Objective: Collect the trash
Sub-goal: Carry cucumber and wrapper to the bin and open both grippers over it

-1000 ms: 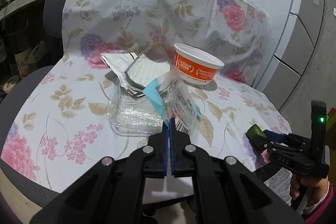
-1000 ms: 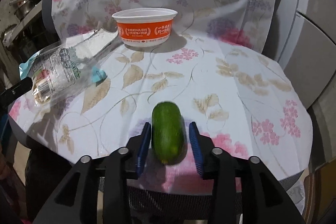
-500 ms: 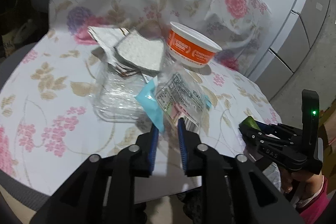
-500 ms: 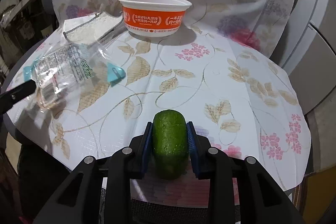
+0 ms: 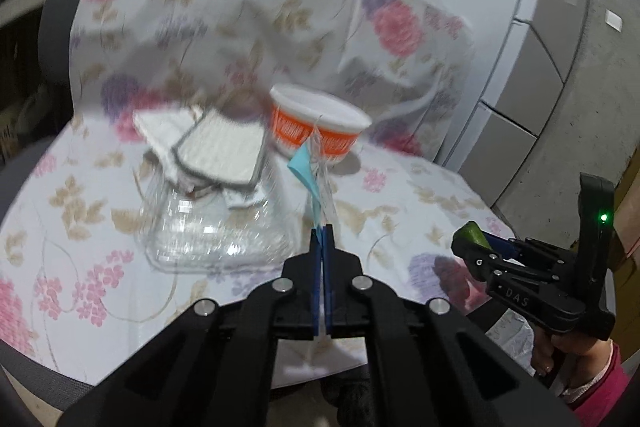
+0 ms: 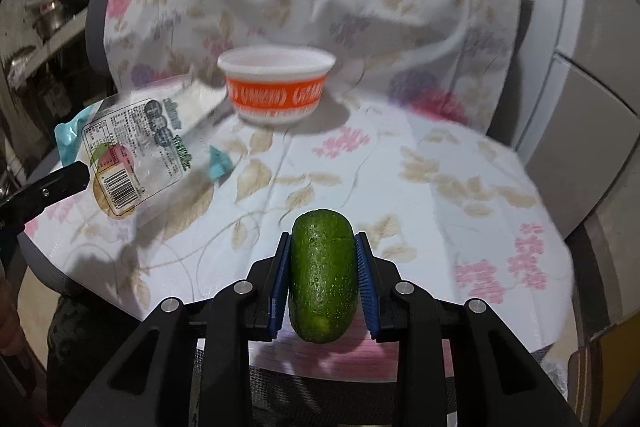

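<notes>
My left gripper (image 5: 321,229) is shut on a clear printed plastic wrapper (image 5: 320,163) with blue corners, seen edge-on here and held just above the floral cloth. The right wrist view shows the same wrapper (image 6: 132,147) flat-on, hanging from the left gripper (image 6: 76,175) at the left. My right gripper (image 6: 322,239) is shut on a short green cucumber piece (image 6: 324,275), raised off the cloth near the front edge. In the left wrist view, the right gripper (image 5: 466,239) and cucumber (image 5: 472,231) are at the right. An orange-and-white paper bowl (image 5: 316,131) (image 6: 276,91) stands behind.
A clear plastic tray (image 5: 216,227) lies left of my left gripper, with white foil-edged lids (image 5: 224,151) stacked behind it. All of it rests on a chair draped in floral cloth (image 5: 80,227). A person's hand (image 5: 576,359) holds the right gripper. Grey cabinets stand at the right.
The left jaws opened briefly, then shut again on the wrapper, which now stands edge-on and higher. The right jaws closed onto the cucumber and lifted it off the cloth.
</notes>
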The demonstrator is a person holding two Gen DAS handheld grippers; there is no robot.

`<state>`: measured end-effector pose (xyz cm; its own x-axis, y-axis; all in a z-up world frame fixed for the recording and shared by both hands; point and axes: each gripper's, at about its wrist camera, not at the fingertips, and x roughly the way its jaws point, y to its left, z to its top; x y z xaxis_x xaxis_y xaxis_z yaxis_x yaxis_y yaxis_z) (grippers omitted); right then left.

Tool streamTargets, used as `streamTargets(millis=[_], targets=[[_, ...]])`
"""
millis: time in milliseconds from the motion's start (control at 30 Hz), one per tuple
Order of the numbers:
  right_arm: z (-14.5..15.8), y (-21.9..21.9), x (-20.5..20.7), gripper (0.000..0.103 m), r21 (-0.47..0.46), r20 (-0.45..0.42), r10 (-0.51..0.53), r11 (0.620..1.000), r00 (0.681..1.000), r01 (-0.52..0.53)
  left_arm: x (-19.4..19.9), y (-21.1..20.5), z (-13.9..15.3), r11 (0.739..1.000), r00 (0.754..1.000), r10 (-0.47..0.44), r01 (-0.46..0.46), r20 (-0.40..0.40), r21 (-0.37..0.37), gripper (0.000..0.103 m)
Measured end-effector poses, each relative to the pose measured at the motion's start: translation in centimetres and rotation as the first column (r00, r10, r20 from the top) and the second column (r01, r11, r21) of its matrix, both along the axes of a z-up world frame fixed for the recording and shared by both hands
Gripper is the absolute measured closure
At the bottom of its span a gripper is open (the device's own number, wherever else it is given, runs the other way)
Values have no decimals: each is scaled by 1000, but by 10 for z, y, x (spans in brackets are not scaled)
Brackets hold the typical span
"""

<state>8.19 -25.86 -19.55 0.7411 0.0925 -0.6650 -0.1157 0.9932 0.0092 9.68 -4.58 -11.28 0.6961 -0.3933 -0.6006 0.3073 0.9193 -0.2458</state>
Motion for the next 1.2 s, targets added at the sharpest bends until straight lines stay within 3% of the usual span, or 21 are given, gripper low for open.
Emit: streamTargets(millis=[233, 533, 733, 833, 933, 1033, 1200], targets=[[25, -37, -35, 71, 43, 90, -80, 996, 993, 76, -28, -52, 24, 992, 986, -126, 124, 107, 32, 103], [37, -118, -118, 71, 77, 161, -311, 950, 937, 302, -56, -146, 15, 947, 940, -320, 315, 120, 59, 103], [28, -174, -178, 71, 50, 162, -477, 878, 864, 476, -82, -214, -1, 883, 875, -470, 466, 120, 55, 103], [17, -195, -202, 71, 49, 161, -538, 842, 828, 537, -101, -248, -11, 826, 819, -563, 563, 110, 39, 103], [1, -219, -221, 71, 74, 148, -604, 797, 783, 600, -119, -282, -22, 776, 768, -631, 627, 111, 69, 103], [-14, -240, -236, 71, 104, 134, -652, 758, 746, 644, -125, -303, -29, 751, 744, -660, 657, 101, 70, 103], [-31, -259, -240, 71, 133, 112, -678, 735, 727, 665, -130, -329, -42, 711, 708, -703, 700, 67, 62, 103]])
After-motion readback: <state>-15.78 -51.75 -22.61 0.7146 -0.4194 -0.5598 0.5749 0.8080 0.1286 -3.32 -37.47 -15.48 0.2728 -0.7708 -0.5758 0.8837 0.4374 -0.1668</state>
